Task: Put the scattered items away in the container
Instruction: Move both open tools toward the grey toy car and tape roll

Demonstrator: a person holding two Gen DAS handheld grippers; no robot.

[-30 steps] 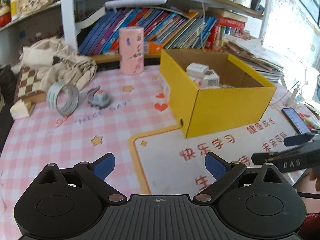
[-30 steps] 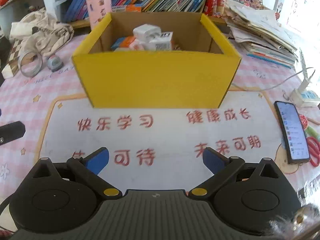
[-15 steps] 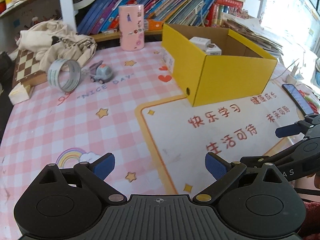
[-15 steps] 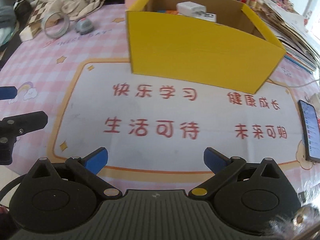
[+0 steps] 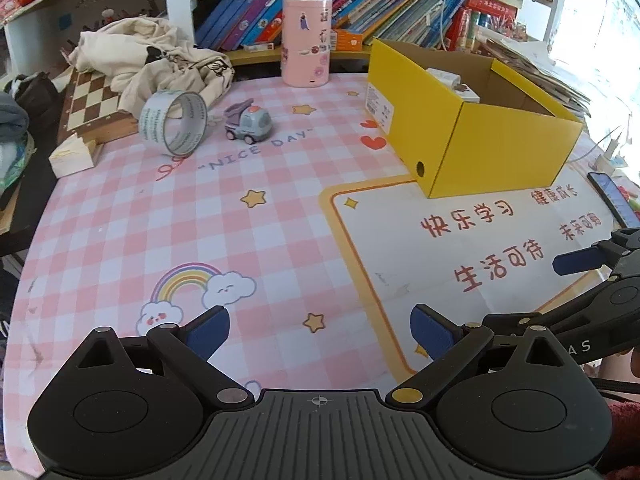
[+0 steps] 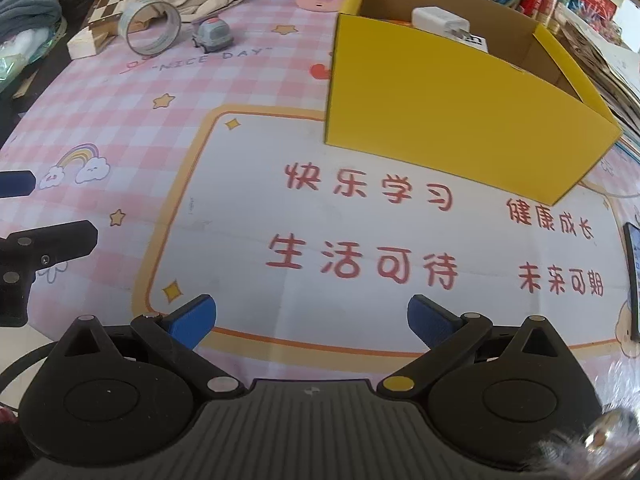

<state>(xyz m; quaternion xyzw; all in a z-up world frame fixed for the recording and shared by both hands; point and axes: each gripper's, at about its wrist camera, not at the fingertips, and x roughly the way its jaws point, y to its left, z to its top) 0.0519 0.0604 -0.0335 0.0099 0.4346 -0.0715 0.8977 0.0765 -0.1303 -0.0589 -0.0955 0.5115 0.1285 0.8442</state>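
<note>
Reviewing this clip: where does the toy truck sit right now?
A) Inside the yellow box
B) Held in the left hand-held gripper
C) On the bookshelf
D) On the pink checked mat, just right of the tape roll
D. The toy truck stands on the mat beside the tape roll, well outside the yellow box, and the left hand-held gripper is open and empty.

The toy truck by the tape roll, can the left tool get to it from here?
Probably yes: the left tool is open and empty, and only bare mat lies between it and the toy truck, though it is far off.
</note>
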